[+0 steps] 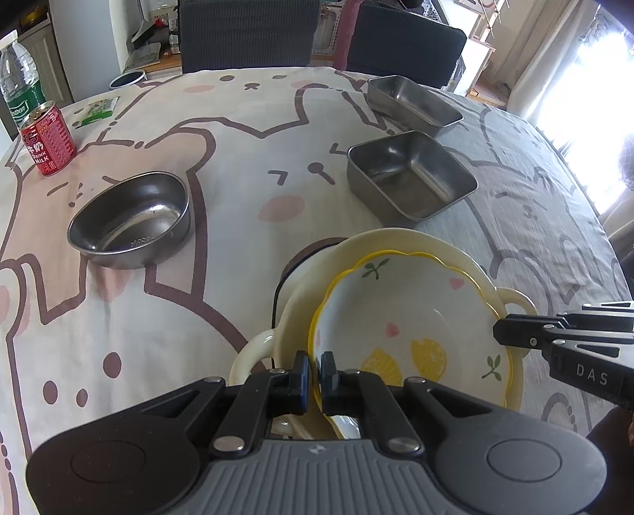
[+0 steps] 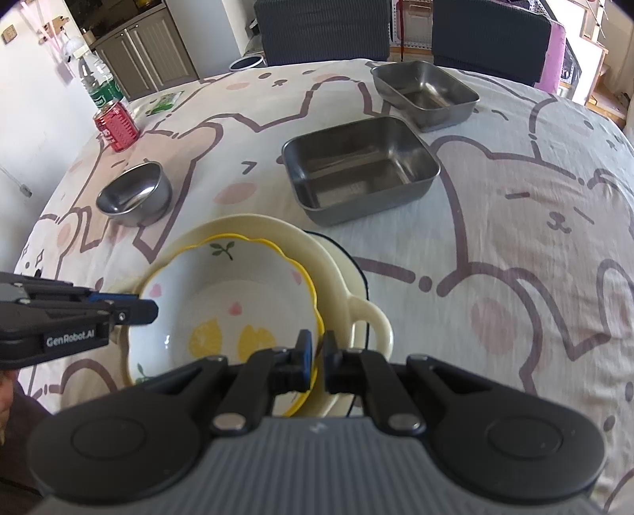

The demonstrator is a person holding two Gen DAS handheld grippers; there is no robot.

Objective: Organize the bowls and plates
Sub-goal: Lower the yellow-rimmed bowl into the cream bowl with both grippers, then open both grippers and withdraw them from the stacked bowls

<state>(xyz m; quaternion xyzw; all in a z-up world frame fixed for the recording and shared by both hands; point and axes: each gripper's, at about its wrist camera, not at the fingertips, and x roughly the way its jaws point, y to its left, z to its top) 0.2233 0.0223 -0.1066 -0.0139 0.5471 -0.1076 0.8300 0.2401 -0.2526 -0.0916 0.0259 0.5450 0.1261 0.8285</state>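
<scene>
A white flowered bowl (image 1: 404, 301) (image 2: 222, 285) with a wavy yellow rim sits inside a cream two-handled dish (image 1: 396, 241) (image 2: 317, 253). Under the dish lies a dark-edged plate (image 1: 309, 253) (image 2: 350, 263). My left gripper (image 1: 315, 366) is shut on the bowl's near left rim, with one pad inside and one outside. My right gripper (image 2: 318, 348) pinches the opposite rim the same way. Each gripper shows in the other's view: the right gripper (image 1: 500, 330) and the left gripper (image 2: 150, 309). Whether the bowl rests on the dish or hangs just above it, I cannot tell.
A round steel bowl (image 1: 130, 220) (image 2: 134, 194) stands to the left. Two square steel trays (image 1: 412, 174) (image 1: 412, 103) sit behind the stack. A red can (image 1: 47, 138) and a water bottle (image 1: 20, 79) stand at the far left edge. Two dark chairs (image 1: 245, 35) stand beyond the table.
</scene>
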